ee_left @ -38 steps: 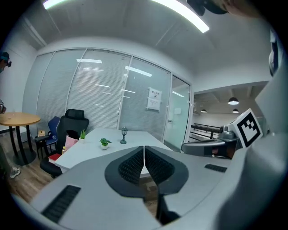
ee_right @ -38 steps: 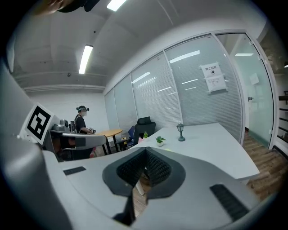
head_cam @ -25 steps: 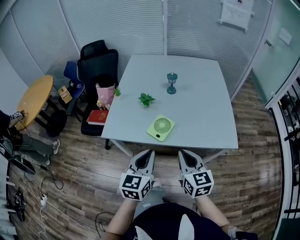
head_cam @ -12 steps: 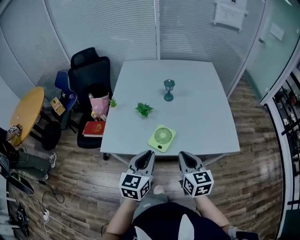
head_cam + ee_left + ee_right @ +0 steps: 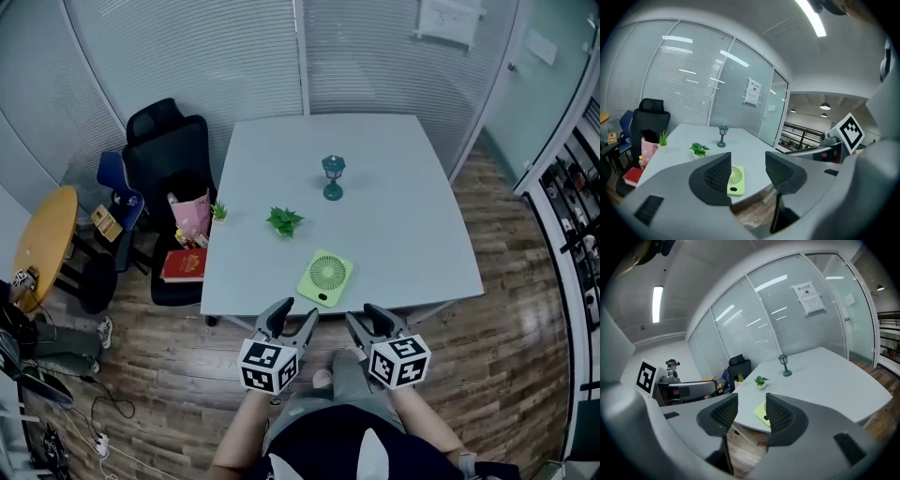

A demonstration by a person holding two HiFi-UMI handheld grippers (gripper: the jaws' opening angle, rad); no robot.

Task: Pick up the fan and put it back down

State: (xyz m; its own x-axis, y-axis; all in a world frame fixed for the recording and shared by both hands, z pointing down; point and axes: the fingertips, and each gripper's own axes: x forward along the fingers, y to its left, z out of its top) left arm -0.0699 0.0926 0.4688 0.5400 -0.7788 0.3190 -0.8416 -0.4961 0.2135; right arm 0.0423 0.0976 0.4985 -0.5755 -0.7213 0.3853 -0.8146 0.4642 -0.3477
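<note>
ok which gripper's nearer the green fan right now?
Left, slightly. The left gripper hangs just short of the fan; the right gripper is farther off to its right. Both empty, jaws opening.

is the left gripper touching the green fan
Apart. Head view: the left gripper, jaws opening and empty, hangs short of the table where the fan lies.

Cool, even, bright indoor light fills every view. A ceiling strip light [image 5: 812,19] glares white in the left gripper view, and a second strip light [image 5: 657,297] in the right one. Their streaks reflect on the glass wall [image 5: 693,75]. The fan [image 5: 326,278] and the lantern [image 5: 333,177] throw only faint, soft shadows on the pale surface [image 5: 403,216]. Fisheye distortion bends straight edges, and both gripper views darken to black corners.
</note>
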